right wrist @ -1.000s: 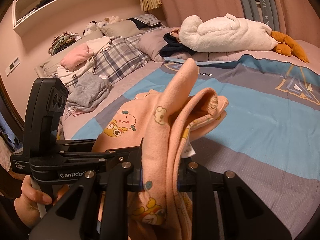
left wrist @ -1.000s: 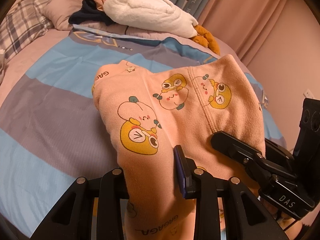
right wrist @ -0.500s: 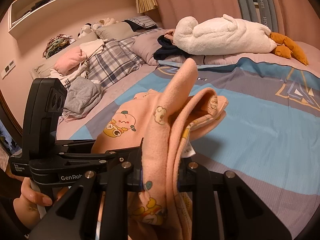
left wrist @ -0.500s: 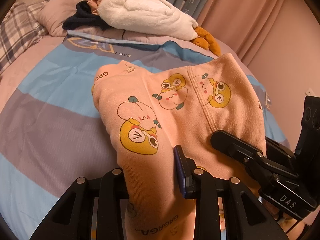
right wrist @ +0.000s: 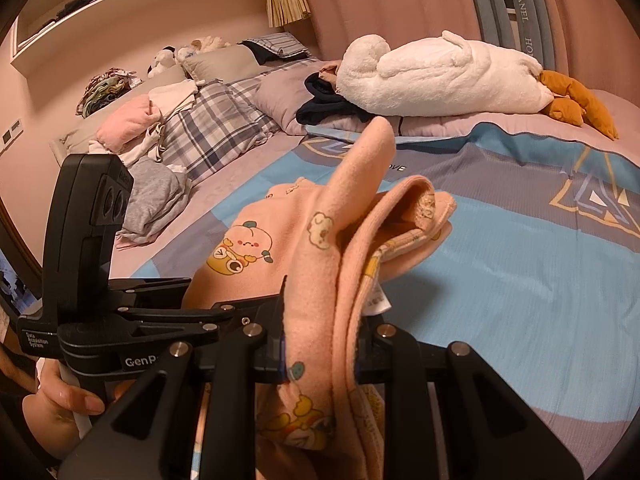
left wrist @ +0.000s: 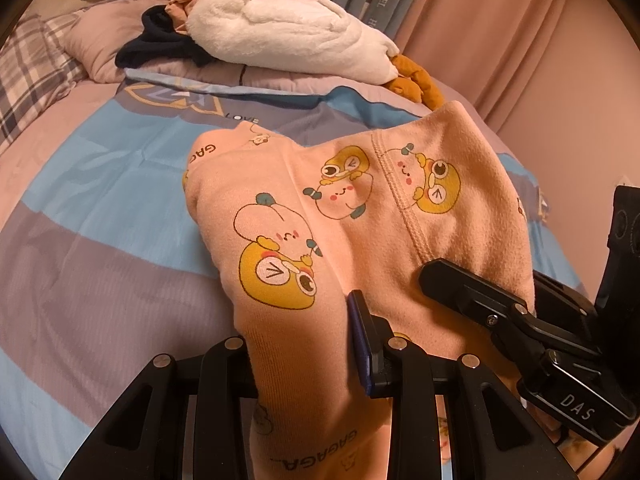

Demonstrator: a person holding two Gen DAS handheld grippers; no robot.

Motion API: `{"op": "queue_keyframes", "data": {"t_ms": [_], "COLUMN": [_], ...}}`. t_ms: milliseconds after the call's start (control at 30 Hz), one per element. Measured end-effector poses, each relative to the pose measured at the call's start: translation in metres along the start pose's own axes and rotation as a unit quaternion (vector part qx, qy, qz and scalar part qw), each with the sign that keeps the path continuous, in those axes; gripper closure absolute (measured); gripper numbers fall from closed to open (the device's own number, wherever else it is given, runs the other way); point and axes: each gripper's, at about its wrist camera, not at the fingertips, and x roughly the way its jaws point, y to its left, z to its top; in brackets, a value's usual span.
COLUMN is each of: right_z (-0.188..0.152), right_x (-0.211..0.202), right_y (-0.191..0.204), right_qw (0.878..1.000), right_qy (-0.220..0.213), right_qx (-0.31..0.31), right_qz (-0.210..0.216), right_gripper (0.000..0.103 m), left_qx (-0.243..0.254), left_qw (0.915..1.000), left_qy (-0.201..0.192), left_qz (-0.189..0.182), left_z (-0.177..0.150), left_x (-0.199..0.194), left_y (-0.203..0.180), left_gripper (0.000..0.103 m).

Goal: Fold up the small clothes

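Observation:
A small peach garment [left wrist: 352, 220] with yellow cartoon prints is held up over the bed between both grippers. My left gripper [left wrist: 308, 352] is shut on its near edge, the cloth draped over the fingers. My right gripper [right wrist: 324, 344] is shut on the bunched folded edge of the same garment [right wrist: 344, 248]. The right gripper also shows in the left wrist view [left wrist: 500, 312], at the garment's right side. The left gripper shows in the right wrist view [right wrist: 132, 320], held by a hand at the left.
The bed [left wrist: 100, 208] has a blue and grey striped cover. A white plush goose [left wrist: 288, 40] and dark clothes [left wrist: 160, 44] lie at the far end. Plaid pillows [right wrist: 208, 128], a grey garment [right wrist: 156, 196] and pink clothes [right wrist: 128, 124] lie at the left. Curtains hang behind.
Both grippers keep their hold on the garment. The views have shifted slightly to the right across the bed; the garment's shape is much the same.

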Motion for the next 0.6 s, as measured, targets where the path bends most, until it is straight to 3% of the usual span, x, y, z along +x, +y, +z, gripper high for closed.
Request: {"op": "queue_keyframes", "data": {"t_ms": [600], "right_z": [0.011], "right_x": [0.025], "right_y": [-0.015], "right_qw": [1.0], "right_qy": [0.0], "right_qx": [-0.002], "right_qz": [-0.008], "right_gripper": [0.08], "left_qx": [0.004], "left_qw": [0.9999], "left_qy": [0.004], "left_qz": [0.011], "left_z": [0.02], "left_x": [0.031], "left_y": [0.008], "left_gripper": [0.072]}}
